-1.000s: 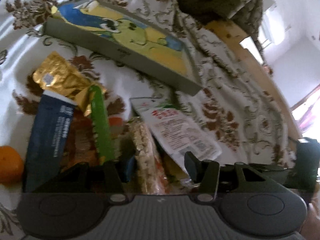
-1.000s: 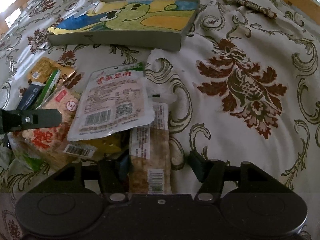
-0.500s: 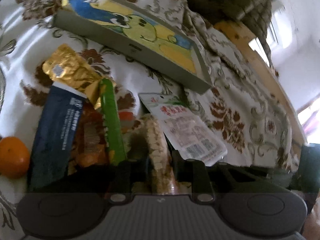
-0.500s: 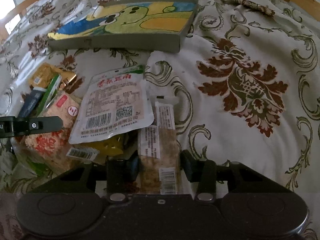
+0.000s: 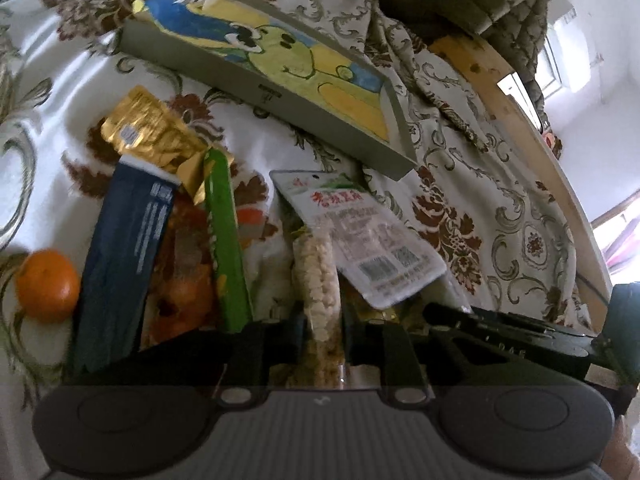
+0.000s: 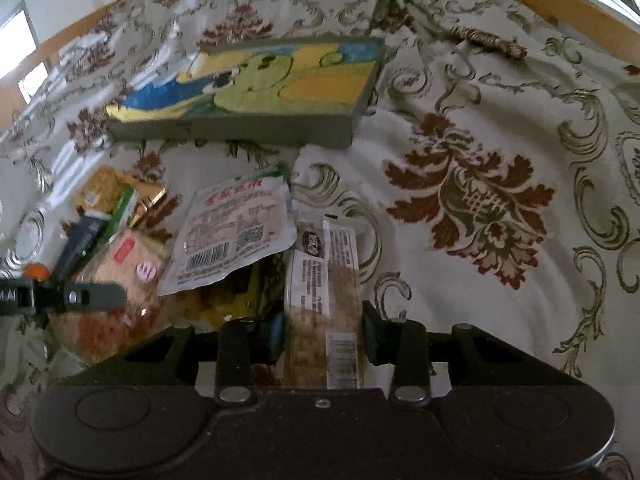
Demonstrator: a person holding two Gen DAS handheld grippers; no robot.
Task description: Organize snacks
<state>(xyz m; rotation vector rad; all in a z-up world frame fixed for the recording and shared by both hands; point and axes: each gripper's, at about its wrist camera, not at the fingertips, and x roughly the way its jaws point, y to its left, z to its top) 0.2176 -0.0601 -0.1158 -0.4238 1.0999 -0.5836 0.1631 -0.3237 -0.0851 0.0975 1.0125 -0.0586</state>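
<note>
A pile of snacks lies on a floral bedspread in front of a grey tray (image 5: 276, 100) with a cartoon frog picture, which also shows in the right wrist view (image 6: 248, 126). My left gripper (image 5: 322, 330) is shut on a puffed rice cake packet (image 5: 318, 276). My right gripper (image 6: 323, 330) is shut on a brown cracker packet (image 6: 324, 280). A white pouch (image 5: 360, 240) lies over both packets, and also shows in the right wrist view (image 6: 236, 232). The left gripper's finger (image 6: 80, 296) shows at the right wrist view's left edge.
A blue bar (image 5: 124, 256), a green stick packet (image 5: 226, 248), a gold pouch (image 5: 152, 136) and an orange (image 5: 48, 286) lie left of the pile. A wooden bed rail (image 5: 532, 152) runs along the right. Bare bedspread (image 6: 480, 208) lies right of the pile.
Both grippers have closed from open onto their packets, the left on the rice cake packet, the right on the cracker packet. Both views have drawn back slightly from the pile.
</note>
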